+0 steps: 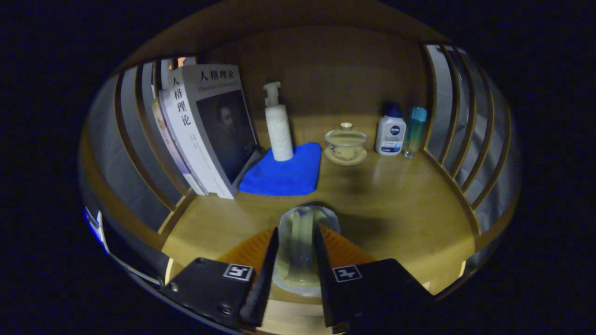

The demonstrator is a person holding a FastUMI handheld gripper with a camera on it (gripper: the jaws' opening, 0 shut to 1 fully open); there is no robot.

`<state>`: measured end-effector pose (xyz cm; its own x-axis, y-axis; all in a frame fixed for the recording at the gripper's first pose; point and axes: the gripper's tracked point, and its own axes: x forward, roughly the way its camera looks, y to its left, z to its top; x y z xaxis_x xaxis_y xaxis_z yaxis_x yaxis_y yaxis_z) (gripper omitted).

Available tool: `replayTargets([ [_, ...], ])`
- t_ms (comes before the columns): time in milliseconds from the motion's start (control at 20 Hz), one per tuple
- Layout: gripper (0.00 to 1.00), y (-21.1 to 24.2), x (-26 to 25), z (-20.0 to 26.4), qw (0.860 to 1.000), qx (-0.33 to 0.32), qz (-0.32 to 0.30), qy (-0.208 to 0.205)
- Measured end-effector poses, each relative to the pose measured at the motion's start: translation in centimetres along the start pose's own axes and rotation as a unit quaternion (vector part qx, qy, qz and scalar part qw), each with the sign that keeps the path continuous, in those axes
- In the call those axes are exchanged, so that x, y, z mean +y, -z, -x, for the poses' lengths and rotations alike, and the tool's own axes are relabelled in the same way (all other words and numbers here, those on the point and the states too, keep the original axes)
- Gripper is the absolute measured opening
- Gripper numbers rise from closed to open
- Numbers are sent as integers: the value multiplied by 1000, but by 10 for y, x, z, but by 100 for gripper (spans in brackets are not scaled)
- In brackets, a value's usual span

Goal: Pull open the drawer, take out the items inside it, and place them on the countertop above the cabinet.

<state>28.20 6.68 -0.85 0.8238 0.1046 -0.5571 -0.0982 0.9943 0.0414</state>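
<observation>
Gripper closed on clear, rounded glass above wooden countertop

The one camera rides on the gripper, low over the wooden bench, looking forward and slightly down along its two fingers. It faces the far back panel squarely, with slatted side walls curving in at left and right through the fisheye lens.

- Wooden countertop, lit warmly from above.
- Plain wooden back panel behind it.
- Slatted wooden side rails, left and right, with grey wall beyond.
- Surroundings dark.
</observation>
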Motion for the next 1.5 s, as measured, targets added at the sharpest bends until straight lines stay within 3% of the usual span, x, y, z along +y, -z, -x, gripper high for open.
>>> replayTargets([
  [50, 61, -2, 4, 4, 1000, -3, -4, -10],
  [100, 64, -1, 5, 4, 1000, -4, -10, -15],
  [700, 66, 7, 10, 80, 991, -126, 47, -6],
  [850, 80, 26, 6, 106, 986, -155, 68, 5],
  [1000, 81, 46, 7, 131, 981, -180, 73, 7],
  [1300, 100, 87, 13, 183, 973, -226, 54, -8],
  [1500, 100, 118, 9, 218, 966, -254, 40, -2],
])
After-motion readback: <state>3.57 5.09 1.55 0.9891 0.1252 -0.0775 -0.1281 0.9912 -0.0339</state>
